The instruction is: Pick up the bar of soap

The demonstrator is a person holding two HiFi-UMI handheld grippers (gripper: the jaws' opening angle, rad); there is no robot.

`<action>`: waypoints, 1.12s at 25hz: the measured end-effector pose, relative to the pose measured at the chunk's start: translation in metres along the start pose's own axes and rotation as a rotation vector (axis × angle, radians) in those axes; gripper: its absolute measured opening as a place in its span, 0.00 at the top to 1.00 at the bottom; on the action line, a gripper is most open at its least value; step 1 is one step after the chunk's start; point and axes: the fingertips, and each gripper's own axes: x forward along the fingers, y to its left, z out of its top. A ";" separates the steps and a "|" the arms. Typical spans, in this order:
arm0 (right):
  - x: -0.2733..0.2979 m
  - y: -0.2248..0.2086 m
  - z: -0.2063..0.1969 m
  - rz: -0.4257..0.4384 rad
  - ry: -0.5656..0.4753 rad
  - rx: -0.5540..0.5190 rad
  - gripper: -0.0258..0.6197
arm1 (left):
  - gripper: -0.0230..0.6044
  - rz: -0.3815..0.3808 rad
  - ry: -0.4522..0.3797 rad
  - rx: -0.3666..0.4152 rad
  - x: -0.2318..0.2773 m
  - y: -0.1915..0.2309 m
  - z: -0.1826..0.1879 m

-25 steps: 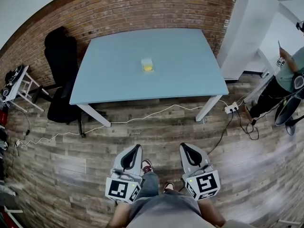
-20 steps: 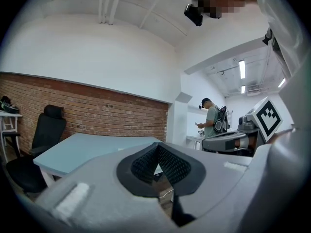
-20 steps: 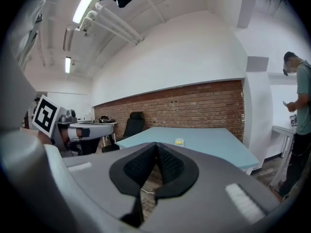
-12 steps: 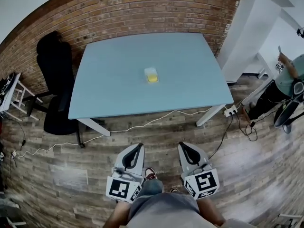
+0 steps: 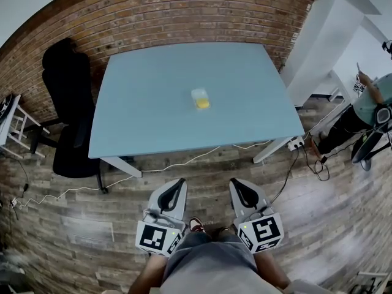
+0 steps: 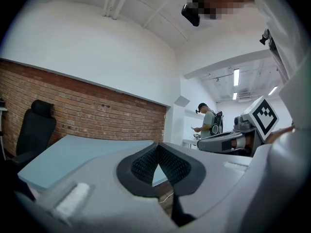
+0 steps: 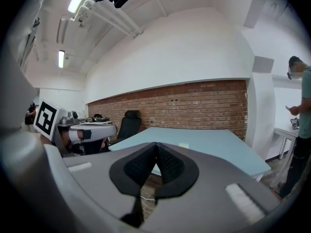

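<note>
Your right gripper (image 5: 234,184) is pinched fully shut with nothing in it, the black pads meeting at the tip. Same deal with your left gripper (image 5: 179,183): jaws together, empty. You're holding both low in the bottom middle of the head view, side by side just in front of your body, marker cubes nearest you. The noses point up-frame at the blue table (image 5: 147,115), and there's wooden floor (image 5: 202,170) under them. The bar of soap (image 5: 201,99) sits alone near the middle of the tabletop, upper centre of the frame, well apart from both grippers. In the right gripper view it's only a small pale spot on the table just beyond the jaw tips.
</note>
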 end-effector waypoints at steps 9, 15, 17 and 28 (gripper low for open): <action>0.009 0.000 0.006 -0.020 -0.005 -0.019 0.96 | 0.96 -0.013 -0.008 -0.012 0.005 0.012 0.003; 0.026 -0.013 0.009 -0.032 -0.029 -0.014 0.96 | 0.96 -0.005 -0.001 0.001 0.019 0.025 0.001; 0.033 -0.021 0.011 -0.033 -0.033 -0.012 0.96 | 0.96 -0.002 0.001 0.005 0.027 0.029 0.003; 0.085 -0.080 0.008 -0.015 -0.004 0.023 0.96 | 0.96 0.007 0.040 0.016 0.100 0.046 0.000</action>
